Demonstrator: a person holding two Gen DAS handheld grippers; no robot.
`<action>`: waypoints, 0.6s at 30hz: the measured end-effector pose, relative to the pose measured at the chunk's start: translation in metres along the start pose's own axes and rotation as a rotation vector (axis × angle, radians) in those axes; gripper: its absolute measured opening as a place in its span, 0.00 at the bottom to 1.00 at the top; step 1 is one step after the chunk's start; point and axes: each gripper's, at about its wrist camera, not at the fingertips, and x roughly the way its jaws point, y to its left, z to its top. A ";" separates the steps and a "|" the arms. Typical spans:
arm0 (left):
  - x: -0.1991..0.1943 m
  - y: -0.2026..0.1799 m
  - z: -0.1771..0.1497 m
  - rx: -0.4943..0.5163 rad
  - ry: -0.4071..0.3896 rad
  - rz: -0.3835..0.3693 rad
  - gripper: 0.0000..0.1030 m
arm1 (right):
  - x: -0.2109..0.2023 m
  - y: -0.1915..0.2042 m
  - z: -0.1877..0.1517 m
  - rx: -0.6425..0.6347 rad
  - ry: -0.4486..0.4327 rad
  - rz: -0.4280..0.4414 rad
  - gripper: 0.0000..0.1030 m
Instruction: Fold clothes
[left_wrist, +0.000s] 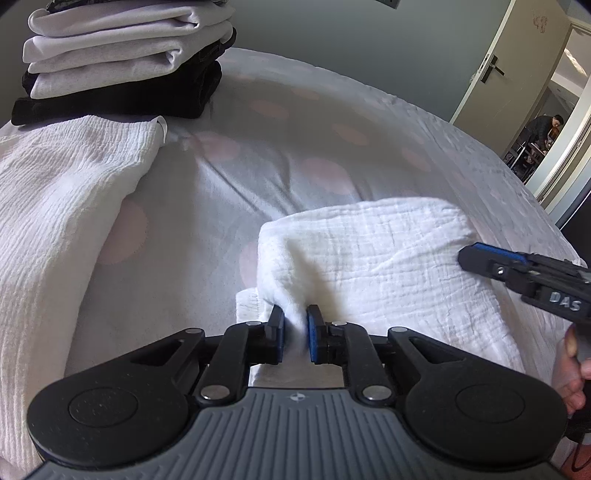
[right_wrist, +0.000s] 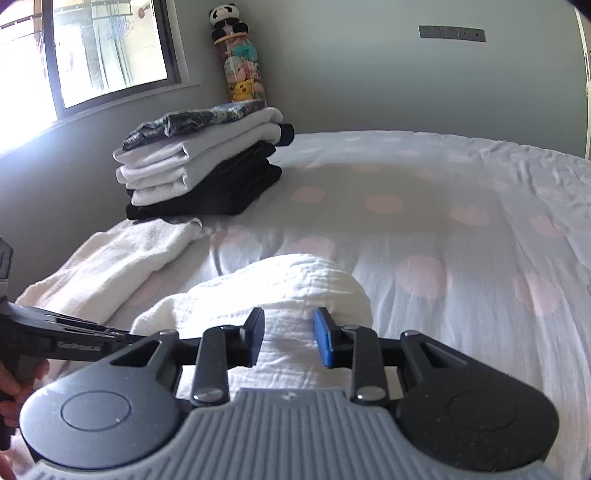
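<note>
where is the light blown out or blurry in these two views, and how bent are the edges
Right wrist view: the bright window at upper left is overexposed and washes out the grey sill and wall below it; the image is slightly soft throughout. Left wrist view: even, dimmer light; the black right gripper is slightly smeared. Both views: fisheye curves the pink-dotted white bedsheet into a dome, with dark corners.

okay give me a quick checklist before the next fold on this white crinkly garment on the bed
1. Left gripper on the white garment: cloth sits between its pads, which look barely parted, so a firm pinch cannot tell.
2. Right gripper gripping: not ok, jaws apart over the cloth, nothing pinched.
3. Near part of garment smooth: not ok, bunched into a mound.
4. Other part of the garment flat: ok, spread at the left.
5. Room on the bed ahead: ok.
6. Folded stack out of the way: ok, at the far corner.
</note>
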 end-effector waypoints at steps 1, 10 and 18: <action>0.002 0.001 0.000 -0.004 0.003 -0.009 0.17 | 0.010 -0.002 -0.002 -0.007 0.028 -0.019 0.32; 0.013 0.002 0.000 0.027 0.015 -0.012 0.17 | 0.052 -0.017 -0.013 0.008 0.111 -0.043 0.29; -0.024 -0.010 -0.005 0.047 -0.066 0.046 0.32 | 0.005 -0.010 -0.006 0.016 0.048 -0.035 0.30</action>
